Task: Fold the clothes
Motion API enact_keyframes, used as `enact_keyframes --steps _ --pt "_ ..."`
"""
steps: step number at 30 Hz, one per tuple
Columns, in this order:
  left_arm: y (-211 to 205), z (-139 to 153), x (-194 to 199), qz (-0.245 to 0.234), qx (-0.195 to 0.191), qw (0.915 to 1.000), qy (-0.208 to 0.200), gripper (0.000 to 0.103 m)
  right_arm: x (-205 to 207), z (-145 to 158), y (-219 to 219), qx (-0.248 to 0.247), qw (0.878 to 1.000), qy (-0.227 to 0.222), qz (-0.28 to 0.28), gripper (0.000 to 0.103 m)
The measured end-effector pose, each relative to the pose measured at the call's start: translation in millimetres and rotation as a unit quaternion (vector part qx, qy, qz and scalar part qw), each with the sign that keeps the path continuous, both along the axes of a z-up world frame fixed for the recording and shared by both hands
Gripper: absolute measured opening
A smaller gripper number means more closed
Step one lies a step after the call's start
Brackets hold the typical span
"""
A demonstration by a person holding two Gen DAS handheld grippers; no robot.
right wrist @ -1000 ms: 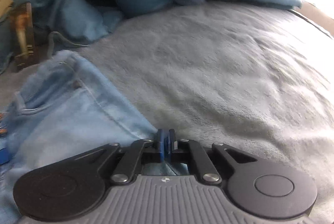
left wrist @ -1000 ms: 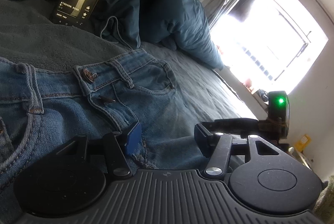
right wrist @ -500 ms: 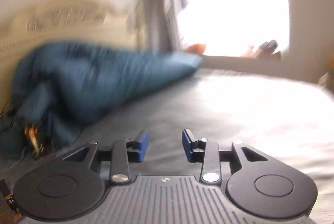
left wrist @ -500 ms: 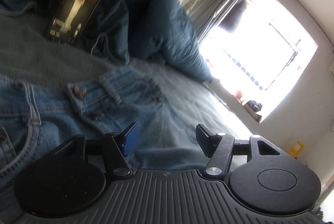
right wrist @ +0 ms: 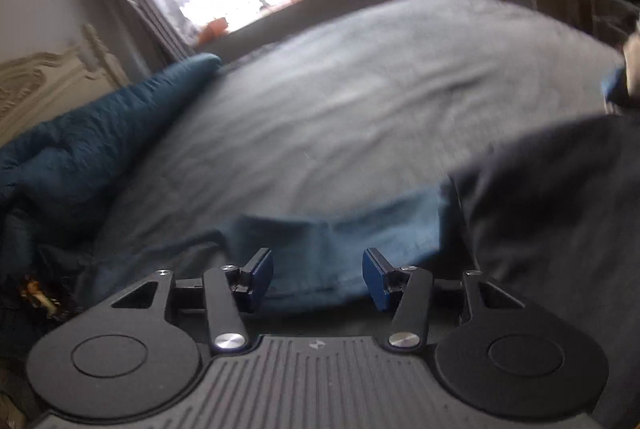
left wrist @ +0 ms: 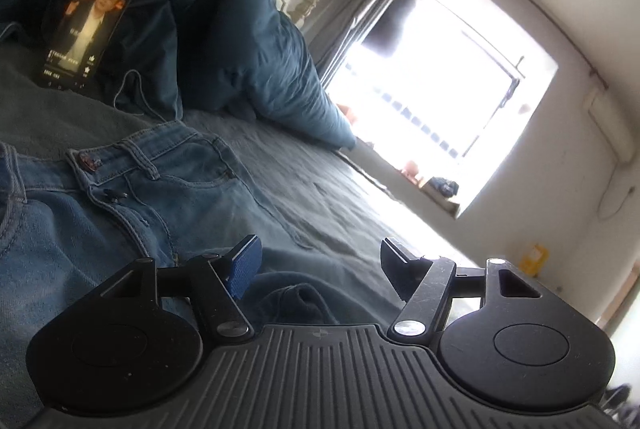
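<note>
A pair of light blue jeans [left wrist: 120, 213] lies flat on the grey bed cover [left wrist: 304, 181], waistband and button toward the pillows. My left gripper [left wrist: 320, 261] is open and empty, held just above the jeans' hip and a bunched fold of denim. In the right wrist view a part of the jeans [right wrist: 340, 241] lies just beyond my right gripper [right wrist: 318, 275], which is open and empty above it. The view is blurred.
A lit phone [left wrist: 86, 29] leans against a teal duvet [left wrist: 248, 61] at the bed's head. A dark garment [right wrist: 560, 213] lies right of the denim. A carved headboard [right wrist: 48, 85] and a bright window [left wrist: 440, 97] stand beyond the bed.
My right gripper let go of the jeans' edge, opened, and swung away toward another part of the denim. My left gripper stayed open and lifted slightly.
</note>
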State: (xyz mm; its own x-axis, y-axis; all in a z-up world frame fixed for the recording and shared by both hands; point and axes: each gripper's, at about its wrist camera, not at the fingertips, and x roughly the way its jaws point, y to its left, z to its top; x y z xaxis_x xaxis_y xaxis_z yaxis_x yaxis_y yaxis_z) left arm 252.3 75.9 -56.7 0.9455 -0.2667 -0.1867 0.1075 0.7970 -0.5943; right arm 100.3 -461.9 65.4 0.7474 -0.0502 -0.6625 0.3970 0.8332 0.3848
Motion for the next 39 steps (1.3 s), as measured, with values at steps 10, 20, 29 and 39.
enact_keyframes --steps 10,20,29,39 --pt "20 -9 3 0.007 -0.057 0.9981 0.022 0.066 72 -100 -12 -0.021 0.969 0.089 -0.228 0.056" --pt "23 -9 2 0.004 -0.077 0.9967 0.027 0.066 88 -109 -15 -0.042 0.959 0.037 -0.279 0.045" --pt "30 -13 5 0.009 -0.091 0.9952 0.033 0.066 129 -79 48 -0.201 0.968 -0.039 -0.144 0.005" --pt "24 -16 9 0.010 -0.065 0.9969 0.043 0.066 157 -107 268 -0.485 0.810 -0.089 0.317 0.004"
